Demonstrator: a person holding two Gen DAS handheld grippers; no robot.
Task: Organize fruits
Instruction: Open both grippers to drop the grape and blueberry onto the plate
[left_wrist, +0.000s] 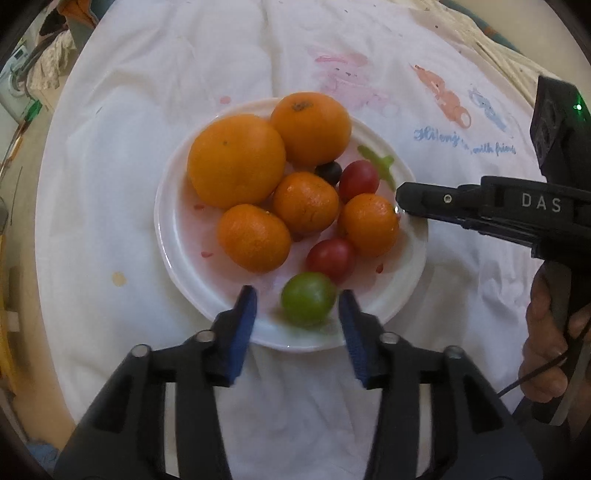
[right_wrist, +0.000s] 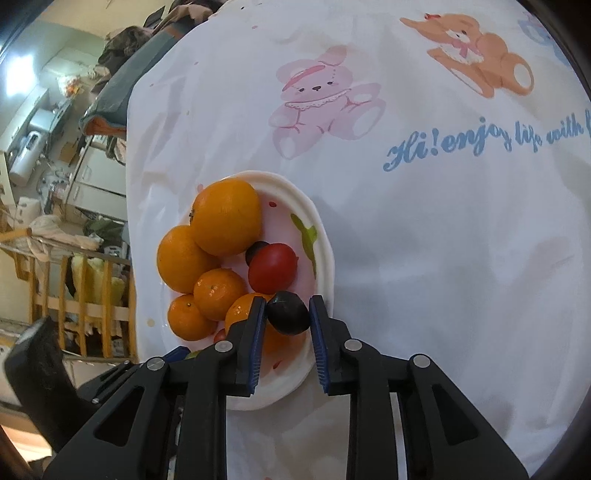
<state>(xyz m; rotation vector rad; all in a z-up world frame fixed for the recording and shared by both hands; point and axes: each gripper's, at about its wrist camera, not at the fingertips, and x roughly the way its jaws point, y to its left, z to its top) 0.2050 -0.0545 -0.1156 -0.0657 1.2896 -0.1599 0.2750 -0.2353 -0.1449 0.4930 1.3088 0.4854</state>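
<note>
Your left gripper (left_wrist: 297, 301) stands apart around a green fruit (left_wrist: 308, 298) on the plate (left_wrist: 173, 236); your right gripper (right_wrist: 287, 314) clamps a dark grape (right_wrist: 287, 313); a bear-print cloth (right_wrist: 424, 229) covers the table, cluttered room behind

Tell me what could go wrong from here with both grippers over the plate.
1. The green tomato sits loose between the left gripper's open pads near the plate rim; it may roll off.
2. The dark grape, in the right gripper, might slip or get crushed.
3. Crowded oranges could be nudged.
</note>
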